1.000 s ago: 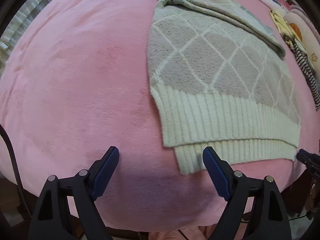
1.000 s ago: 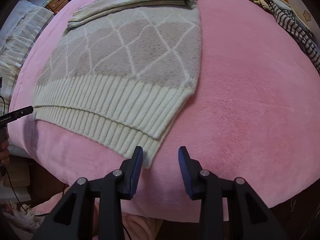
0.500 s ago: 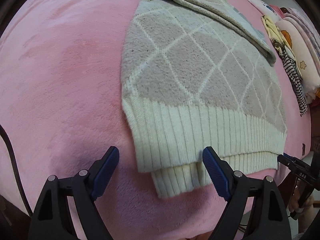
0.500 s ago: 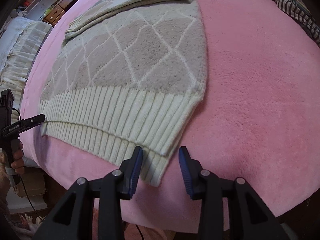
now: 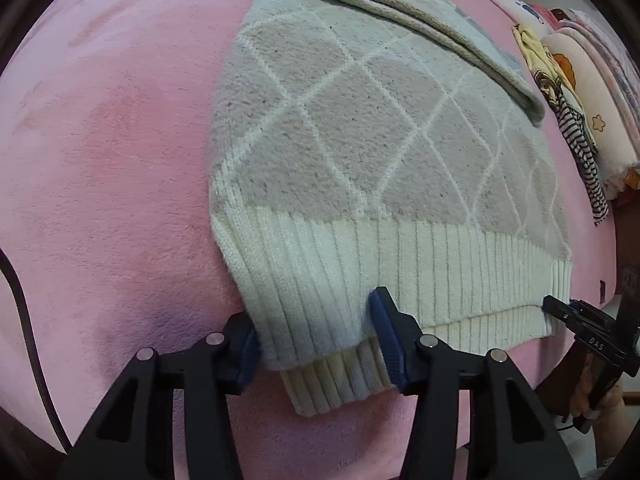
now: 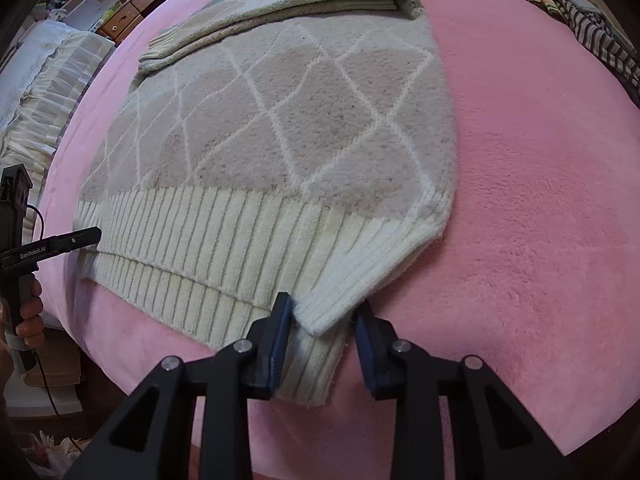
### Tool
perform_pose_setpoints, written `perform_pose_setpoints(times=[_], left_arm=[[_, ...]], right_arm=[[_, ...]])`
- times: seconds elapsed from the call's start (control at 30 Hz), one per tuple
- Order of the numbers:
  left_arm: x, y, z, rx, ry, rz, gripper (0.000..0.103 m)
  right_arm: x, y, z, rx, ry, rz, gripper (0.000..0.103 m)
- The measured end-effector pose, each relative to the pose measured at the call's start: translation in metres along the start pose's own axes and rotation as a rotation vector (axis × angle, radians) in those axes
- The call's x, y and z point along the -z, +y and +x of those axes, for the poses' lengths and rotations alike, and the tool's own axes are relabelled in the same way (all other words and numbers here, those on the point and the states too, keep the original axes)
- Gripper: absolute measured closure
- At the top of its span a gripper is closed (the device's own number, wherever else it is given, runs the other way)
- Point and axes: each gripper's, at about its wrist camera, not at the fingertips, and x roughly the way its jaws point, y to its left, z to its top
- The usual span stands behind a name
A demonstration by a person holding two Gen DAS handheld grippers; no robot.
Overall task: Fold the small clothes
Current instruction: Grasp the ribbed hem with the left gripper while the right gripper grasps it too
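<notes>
A small sweater (image 5: 360,152) lies flat on a soft pink blanket (image 5: 104,168). It is fuzzy, grey and beige, with thin white lines that make a diamond pattern. Along the near edge runs a wide cream band with ribs. Its sleeves (image 6: 288,4) are folded across the far end, on top of the body. The band shows two layers, one peeking out under the other.

The left gripper (image 5: 316,340) is at the near left corner of the band. Its jaws are closing, with the corner between them and the blue pads against the knit. The right gripper (image 6: 320,340) is at the near right corner. Its jaws are closing too, with that corner between them; whether the pads press it yet I cannot tell.

More clothes (image 5: 572,120) lie in a pile at the far right.
</notes>
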Motion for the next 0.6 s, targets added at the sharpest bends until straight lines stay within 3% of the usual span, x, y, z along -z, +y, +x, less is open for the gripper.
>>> perform_pose_setpoints(times=[0.23,0.47,0.53,0.6], left_arm=[[0.005,0.016,-0.004,0.083,0.040,-0.099,0.054],[0.006,0.026,-0.001,0.116,0.056,-0.105,0.054],[0.003,0.025,0.004,0.123,0.048,-0.103,0.060],[0.003,0.021,0.006,0.142,0.038,-0.090,0.087]], right_arm=[[0.000,0.001,0.000,-0.005,0.008,0.011,0.072],[0.003,-0.002,0.000,-0.022,0.014,0.018,0.074],[0.001,-0.003,0.000,-0.037,0.015,0.024,0.077],[-0.002,-0.002,0.000,-0.053,0.014,0.025,0.083]])
